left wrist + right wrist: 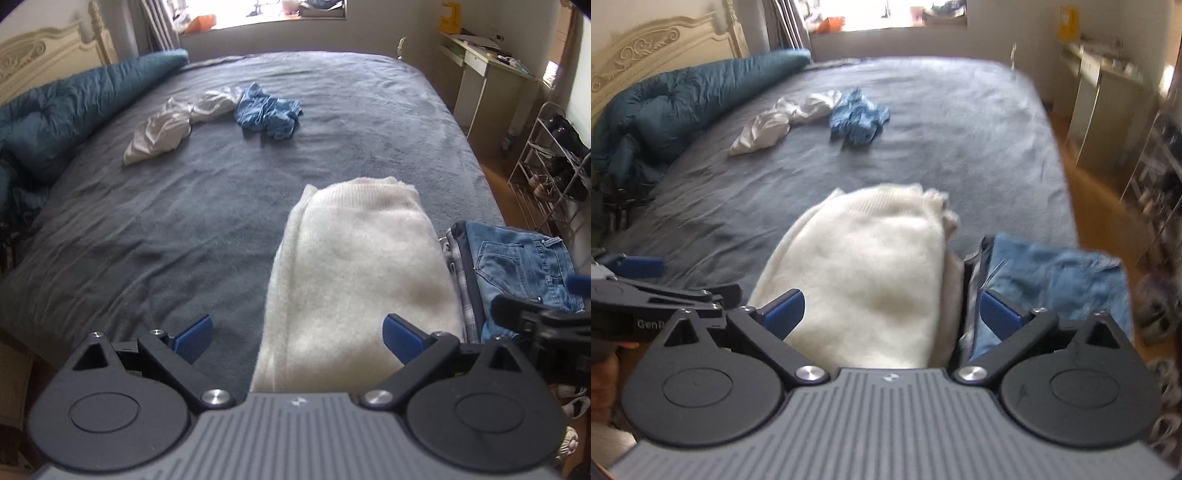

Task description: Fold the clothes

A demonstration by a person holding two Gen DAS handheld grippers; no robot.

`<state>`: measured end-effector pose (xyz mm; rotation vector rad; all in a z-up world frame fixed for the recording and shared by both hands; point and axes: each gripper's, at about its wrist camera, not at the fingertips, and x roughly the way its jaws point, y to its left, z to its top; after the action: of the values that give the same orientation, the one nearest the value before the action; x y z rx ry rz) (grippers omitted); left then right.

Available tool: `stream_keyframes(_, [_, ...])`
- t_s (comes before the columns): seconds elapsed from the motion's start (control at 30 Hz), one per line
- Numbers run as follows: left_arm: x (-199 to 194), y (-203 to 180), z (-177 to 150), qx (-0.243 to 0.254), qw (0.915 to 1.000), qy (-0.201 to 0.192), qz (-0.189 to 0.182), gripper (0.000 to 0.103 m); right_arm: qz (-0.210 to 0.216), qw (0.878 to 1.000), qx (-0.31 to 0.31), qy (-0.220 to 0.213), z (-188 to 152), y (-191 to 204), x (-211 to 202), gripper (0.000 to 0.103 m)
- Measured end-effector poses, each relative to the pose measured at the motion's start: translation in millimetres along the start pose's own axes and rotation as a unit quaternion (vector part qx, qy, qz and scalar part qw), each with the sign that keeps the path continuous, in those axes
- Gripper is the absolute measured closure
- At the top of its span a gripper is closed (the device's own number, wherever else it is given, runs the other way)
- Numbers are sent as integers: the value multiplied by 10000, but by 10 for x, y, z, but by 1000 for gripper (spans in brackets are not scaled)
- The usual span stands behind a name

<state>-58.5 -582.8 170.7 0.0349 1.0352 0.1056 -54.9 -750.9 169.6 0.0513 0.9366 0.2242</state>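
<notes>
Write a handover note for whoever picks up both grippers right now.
Left gripper: open, nothing held. Right gripper: open, nothing held.
Folded cream knit sweater lies on the grey bed cover, near edge, beside the folded blue denim jeans.
Done: sweater and jeans appear folded.
Left: crumpled white garment and crumpled light-blue garment, touching each other mid-bed, both unfolded.
</notes>
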Motion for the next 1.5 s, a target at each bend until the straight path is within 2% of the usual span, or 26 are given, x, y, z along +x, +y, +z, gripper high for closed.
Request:
stream_keyframes(0.13, [51,71,-45,-126,9994,298,-81,4,-484,9966,104,652,-67,87,223,1])
stream_keyframes(0.23, [83,126,-65,-303,9980,493,-241,4,-651,9928,126,996,-176,157,306,1])
stream_keyframes(0.33, [105,166,-88,-449,9971,569,-227,4,-704,9895,190,1249,-241,209,345,1])
stream_keyframes(0.87, [174,243,-118,-682,9944,802,-36,4,-579,9862,-41,1550,-197,386,421,1])
stream_keyframes(1.5, [178,243,-167,-726,9931,925,-40,4,-590,9858,-154,1565,-233,433,404,1])
